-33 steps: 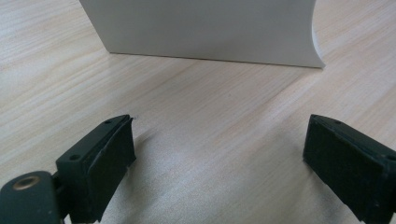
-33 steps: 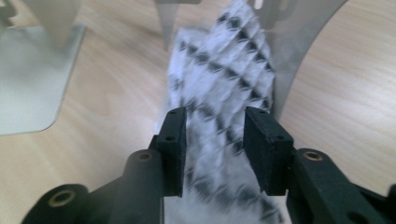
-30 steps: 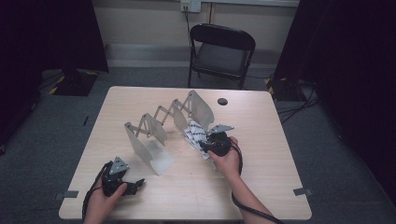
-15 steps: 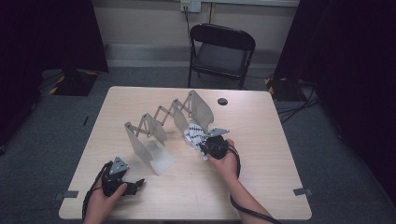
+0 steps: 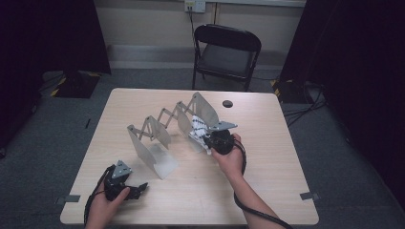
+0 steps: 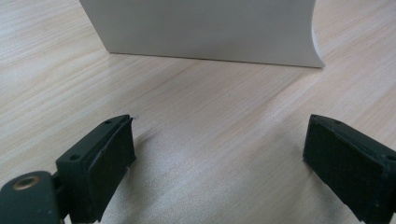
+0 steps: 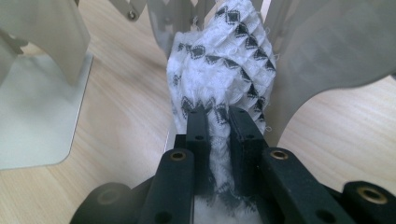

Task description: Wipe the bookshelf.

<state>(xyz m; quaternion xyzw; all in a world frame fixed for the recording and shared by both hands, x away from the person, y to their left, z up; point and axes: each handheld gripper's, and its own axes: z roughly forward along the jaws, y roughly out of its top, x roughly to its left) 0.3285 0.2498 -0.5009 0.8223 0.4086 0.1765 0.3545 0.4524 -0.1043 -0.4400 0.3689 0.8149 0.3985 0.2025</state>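
A grey metal accordion rack (image 5: 162, 126) stands across the middle of the table, its upright panels (image 7: 327, 51) joined by scissor links. A white cloth with black diamond marks (image 5: 197, 125) sits between two panels at the rack's right end. My right gripper (image 5: 209, 140) is shut on the cloth's lower part (image 7: 224, 60); its jaws (image 7: 218, 114) have just been closing, with the fabric pinched between them. My left gripper (image 5: 141, 188) rests at the table's front left, open, with nothing between its pads (image 6: 219, 149). One rack panel (image 6: 205, 28) stands just ahead of it.
A small black round object (image 5: 228, 103) lies at the back right of the wooden table (image 5: 267, 191). A black folding chair (image 5: 227, 50) stands behind the table. Cables run over the floor at the right.
The right gripper has shut on the cloth and lifted slightly at the rack's right end. The left hand has kept still.
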